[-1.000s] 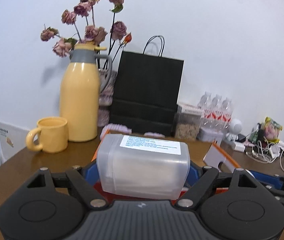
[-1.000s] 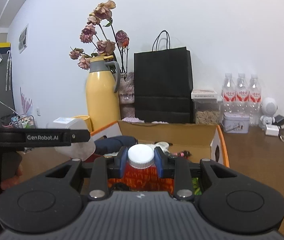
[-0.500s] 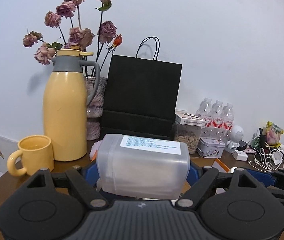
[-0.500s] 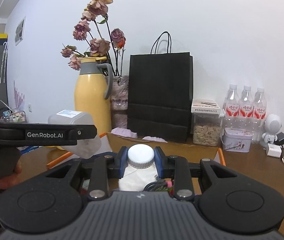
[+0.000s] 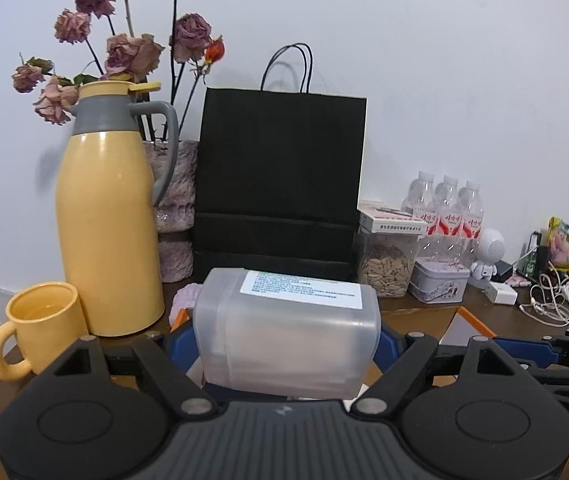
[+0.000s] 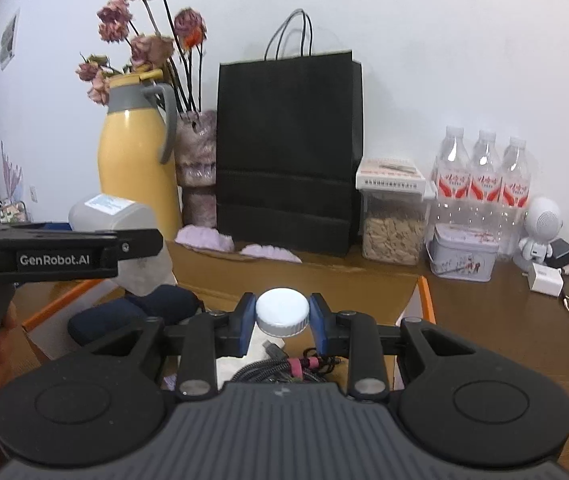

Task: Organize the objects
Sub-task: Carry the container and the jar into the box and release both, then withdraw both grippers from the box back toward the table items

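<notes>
My left gripper (image 5: 286, 346) is shut on a translucent plastic container (image 5: 288, 332) with a white label on top, held lying flat between the blue pads. In the right wrist view the same container (image 6: 112, 212) sticks out past the left gripper's black body at the left, with a hand on its handle. My right gripper (image 6: 282, 322) is shut on a white-capped bottle (image 6: 282, 312); only the cap shows. Both hang over an open cardboard box (image 6: 324, 280) with orange edges. In it lie a dark blue bundle (image 6: 132, 312) and coiled cables (image 6: 280, 368).
Along the wall stand a yellow thermos (image 5: 108, 220), a yellow mug (image 5: 40, 328), a vase of dried roses, a black paper bag (image 5: 280, 180), a jar of seeds (image 5: 388, 264), three water bottles (image 5: 448, 216) and a tin (image 5: 438, 286). Chargers and cables lie at the right.
Both grippers have moved forward over the box toward the wall with their loads. The thermos, the bag and the jar now look larger and nearer.
</notes>
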`<move>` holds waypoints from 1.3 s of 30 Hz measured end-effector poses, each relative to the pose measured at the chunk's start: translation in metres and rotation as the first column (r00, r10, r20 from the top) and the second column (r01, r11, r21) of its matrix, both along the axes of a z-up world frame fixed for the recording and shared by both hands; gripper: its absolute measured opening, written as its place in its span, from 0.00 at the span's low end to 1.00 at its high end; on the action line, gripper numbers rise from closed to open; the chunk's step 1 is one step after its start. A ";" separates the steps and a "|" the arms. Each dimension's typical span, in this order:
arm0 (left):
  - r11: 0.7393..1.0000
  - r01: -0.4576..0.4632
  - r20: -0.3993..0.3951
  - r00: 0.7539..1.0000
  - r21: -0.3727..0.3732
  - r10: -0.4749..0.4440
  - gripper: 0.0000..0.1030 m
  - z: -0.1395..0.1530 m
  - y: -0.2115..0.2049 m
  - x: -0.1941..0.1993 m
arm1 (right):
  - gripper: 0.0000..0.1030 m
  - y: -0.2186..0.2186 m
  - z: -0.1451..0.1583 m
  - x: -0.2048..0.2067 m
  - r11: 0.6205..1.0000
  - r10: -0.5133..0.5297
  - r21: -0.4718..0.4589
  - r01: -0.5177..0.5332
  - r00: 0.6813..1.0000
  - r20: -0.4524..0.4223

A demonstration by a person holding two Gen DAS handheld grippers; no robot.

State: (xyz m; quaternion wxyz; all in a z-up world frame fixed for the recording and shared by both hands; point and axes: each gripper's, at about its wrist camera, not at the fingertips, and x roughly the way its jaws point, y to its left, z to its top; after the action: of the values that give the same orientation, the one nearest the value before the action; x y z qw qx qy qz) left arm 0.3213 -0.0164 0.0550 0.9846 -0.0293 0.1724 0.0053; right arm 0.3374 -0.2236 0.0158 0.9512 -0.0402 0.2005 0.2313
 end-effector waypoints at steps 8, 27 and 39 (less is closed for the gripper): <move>0.998 -0.054 -0.027 0.998 0.013 0.054 1.00 -0.007 0.005 0.010 | 0.94 0.007 -0.008 0.005 0.996 -0.035 -0.082 0.033 0.999 -0.027; 0.997 -0.066 -0.046 0.997 -0.025 0.065 1.00 -0.012 0.012 0.006 | 1.00 0.004 -0.008 -0.002 0.995 -0.038 -0.092 0.035 0.999 -0.028; 0.997 -0.081 0.007 0.997 0.001 0.081 1.00 -0.015 0.012 -0.030 | 1.00 -0.010 -0.006 -0.033 0.995 -0.068 -0.064 0.071 0.996 0.052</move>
State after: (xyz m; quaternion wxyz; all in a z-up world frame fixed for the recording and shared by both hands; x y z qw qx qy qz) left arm 0.2915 -0.0048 0.0404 0.9841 -0.0357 0.1679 0.0454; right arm 0.3045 -0.2333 0.0101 0.9615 -0.0701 0.1857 0.1901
